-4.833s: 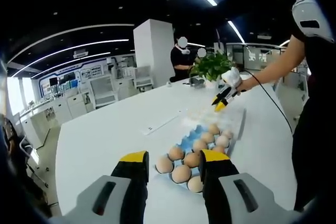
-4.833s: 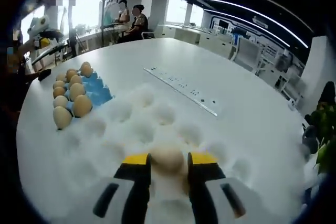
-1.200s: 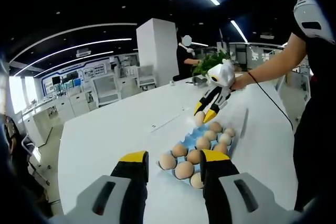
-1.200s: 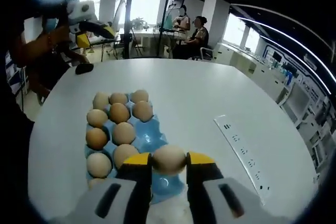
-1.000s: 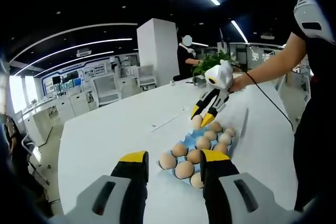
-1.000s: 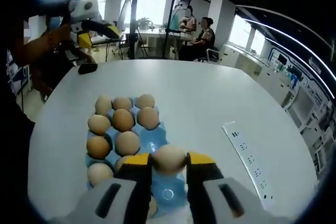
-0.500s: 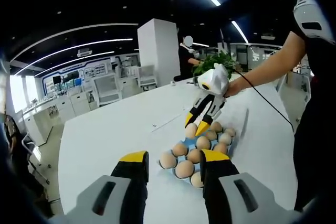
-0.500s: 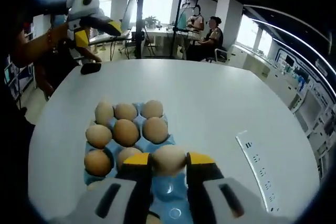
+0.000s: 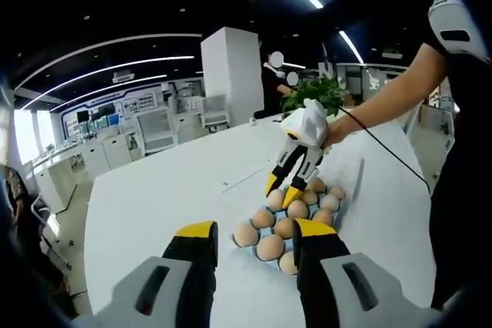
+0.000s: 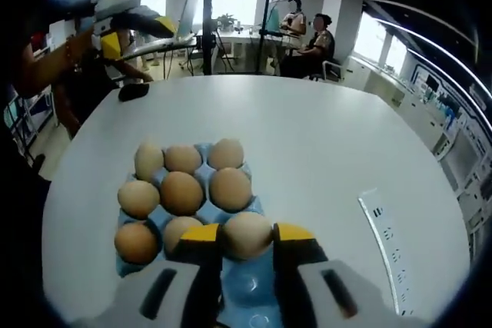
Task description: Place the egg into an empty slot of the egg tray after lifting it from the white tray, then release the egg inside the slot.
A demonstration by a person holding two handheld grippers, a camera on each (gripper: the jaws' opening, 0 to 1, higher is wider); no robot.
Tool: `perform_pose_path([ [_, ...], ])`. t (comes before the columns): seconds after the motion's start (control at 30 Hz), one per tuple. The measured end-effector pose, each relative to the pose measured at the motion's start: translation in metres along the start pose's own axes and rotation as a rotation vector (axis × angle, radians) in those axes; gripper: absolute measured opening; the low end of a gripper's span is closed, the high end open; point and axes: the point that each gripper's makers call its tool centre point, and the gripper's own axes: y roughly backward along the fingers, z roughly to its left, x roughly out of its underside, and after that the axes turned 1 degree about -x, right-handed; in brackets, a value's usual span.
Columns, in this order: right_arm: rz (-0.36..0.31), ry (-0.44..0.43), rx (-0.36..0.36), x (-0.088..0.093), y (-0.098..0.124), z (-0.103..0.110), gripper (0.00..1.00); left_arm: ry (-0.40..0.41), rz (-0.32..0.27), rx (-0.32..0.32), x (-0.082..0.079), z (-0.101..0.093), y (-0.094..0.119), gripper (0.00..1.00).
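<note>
The egg (image 10: 246, 236) is gripped by the right gripper (image 10: 247, 245), now lowered over the tray (image 10: 250, 286) at 6 o'clock. Release is judged near. The left gripper (image 9: 254, 245) is held open, idle.

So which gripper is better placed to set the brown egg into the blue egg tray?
Right gripper: it holds the brown egg just above the blue egg tray. Left gripper is open, farther back.

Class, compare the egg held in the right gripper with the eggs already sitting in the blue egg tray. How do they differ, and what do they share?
The held egg is pinched between the right gripper's yellow-tipped jaws; the tray eggs sit free in slots of the blue egg tray. The held egg looks paler; most tray eggs look browner. The held egg is alone; the tray eggs sit in rows. All are whole eggs of similar shape.
</note>
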Motion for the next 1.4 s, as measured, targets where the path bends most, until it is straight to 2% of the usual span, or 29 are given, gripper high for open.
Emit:
perform_pose_path([
  [0.3, 0.032, -0.003, -0.027, 0.004, -0.003, 0.002, 0.25, 0.0, -0.002, -0.004, -0.001, 0.0, 0.0, 0.39],
  [0.6, 0.013, -0.068, -0.036, 0.007, -0.003, 0.002, 0.26, -0.002, -0.001, -0.002, -0.001, 0.0, -0.001, 0.39],
  [1.07, -0.004, -0.068, -0.029, 0.01, 0.001, 0.002, 0.29, -0.003, 0.0, -0.005, -0.002, 0.0, 0.0, 0.39],
  [1.1, -0.015, -0.075, -0.021, 0.01, 0.002, 0.001, 0.3, -0.003, 0.0, -0.006, -0.002, 0.0, 0.001, 0.39],
  [1.2, -0.151, -0.168, -0.024, -0.005, 0.013, 0.002, 0.31, -0.007, 0.002, -0.013, -0.002, 0.001, 0.002, 0.39],
  [1.27, -0.194, -0.192, -0.014, -0.007, 0.022, 0.0, 0.31, -0.004, -0.002, -0.012, -0.002, 0.001, 0.002, 0.39],
  [1.33, -0.177, -0.178, 0.003, -0.001, 0.028, -0.002, 0.31, -0.007, -0.001, -0.011, -0.003, 0.001, 0.002, 0.39],
  [1.4, -0.188, -0.197, 0.009, 0.002, 0.034, -0.003, 0.31, -0.006, -0.001, -0.01, -0.002, 0.0, 0.001, 0.39],
])
